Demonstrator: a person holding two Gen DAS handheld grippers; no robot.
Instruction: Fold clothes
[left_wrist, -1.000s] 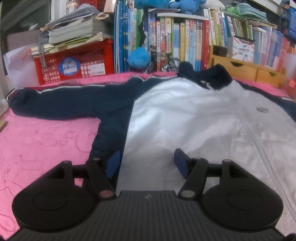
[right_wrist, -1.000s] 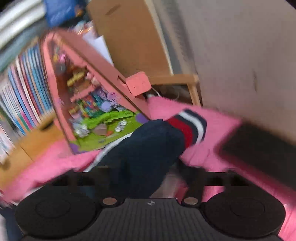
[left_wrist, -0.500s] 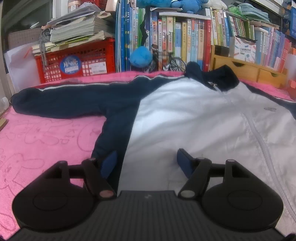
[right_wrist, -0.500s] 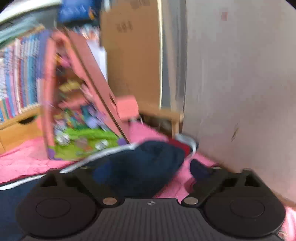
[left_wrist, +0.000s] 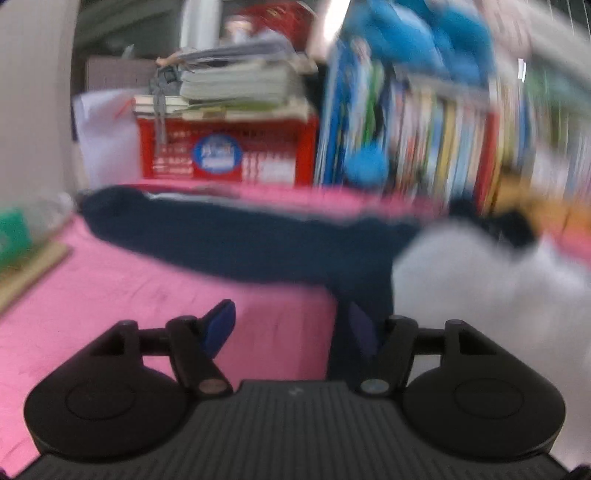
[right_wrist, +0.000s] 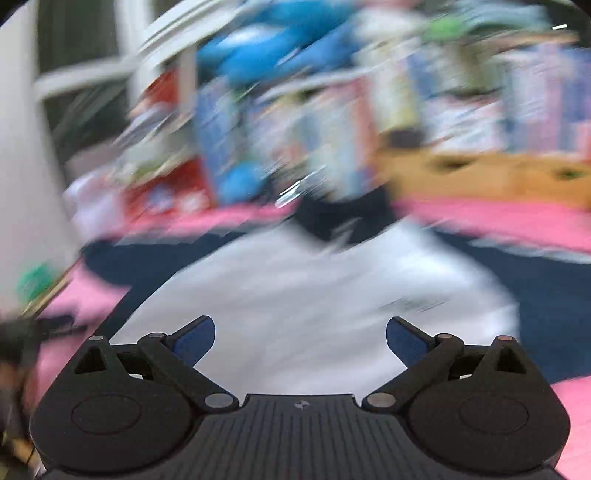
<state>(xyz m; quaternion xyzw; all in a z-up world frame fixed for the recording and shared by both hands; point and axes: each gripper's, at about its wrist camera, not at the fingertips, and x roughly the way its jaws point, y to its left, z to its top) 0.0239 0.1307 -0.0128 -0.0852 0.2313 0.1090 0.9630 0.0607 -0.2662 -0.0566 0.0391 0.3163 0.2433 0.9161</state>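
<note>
A jacket with a white body (left_wrist: 480, 280) and navy sleeves lies flat on the pink cloth (left_wrist: 110, 288). Its left sleeve (left_wrist: 240, 240) stretches out to the left. My left gripper (left_wrist: 291, 328) hovers at the jacket's navy side edge, jaws closing. Its right finger (left_wrist: 360, 332) is against the navy cloth, and only pink cloth lies between the pads. My right gripper (right_wrist: 300, 332) hangs over the white body (right_wrist: 314, 288), below the navy collar (right_wrist: 340, 218). Its jaws are opening wide with nothing between them. Both views are blurred.
At the back stand a red crate (left_wrist: 229, 155) topped with stacked books, a row of upright books (left_wrist: 424, 140) and a blue plush ball (left_wrist: 365, 166). A wooden drawer box (right_wrist: 480, 173) is at the back right. A green item (left_wrist: 13, 232) lies at the left edge.
My right gripper let go of the striped sleeve cuff, opened wide and swung left to over the white body. My left gripper shifted left, from over the white body to its navy side edge.
</note>
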